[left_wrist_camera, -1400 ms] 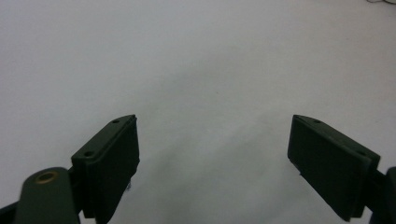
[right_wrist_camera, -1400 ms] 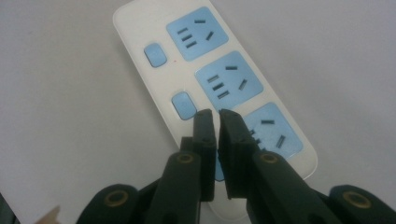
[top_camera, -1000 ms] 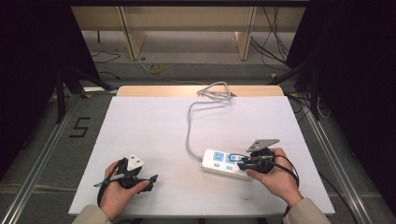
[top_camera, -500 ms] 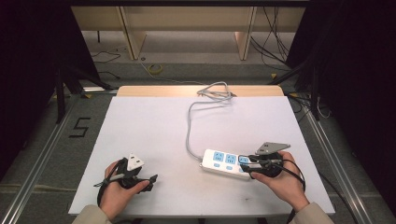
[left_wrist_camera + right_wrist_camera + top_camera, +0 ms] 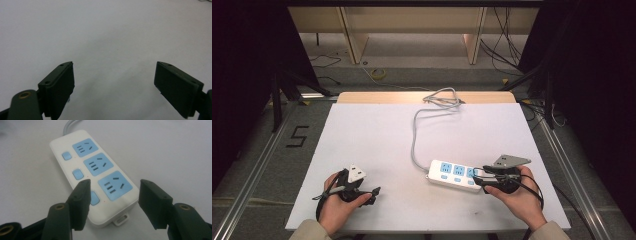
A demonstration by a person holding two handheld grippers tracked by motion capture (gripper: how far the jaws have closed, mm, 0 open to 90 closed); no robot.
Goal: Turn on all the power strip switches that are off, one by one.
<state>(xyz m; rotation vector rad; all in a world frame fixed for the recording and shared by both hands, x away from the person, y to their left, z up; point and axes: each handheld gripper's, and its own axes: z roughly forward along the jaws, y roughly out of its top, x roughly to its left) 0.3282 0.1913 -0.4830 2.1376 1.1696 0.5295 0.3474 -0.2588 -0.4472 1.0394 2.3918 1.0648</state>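
- Spreading across most of the high view, the white counter [image 5: 377, 145] carries everything.
- A grey cable [image 5: 417, 131] runs from a loose coil at the far edge down to the strip's left end.
- The white power strip [image 5: 455, 173], with three blue sockets and three blue switches, lies at the near right of the counter.
- The right gripper [image 5: 113, 195] hovers over the strip's free end, jaws apart on either side of the nearest socket and gripping nothing.
- The left gripper [image 5: 115, 77] sits at the near left, well apart from the strip, jaws spread wide over bare counter.
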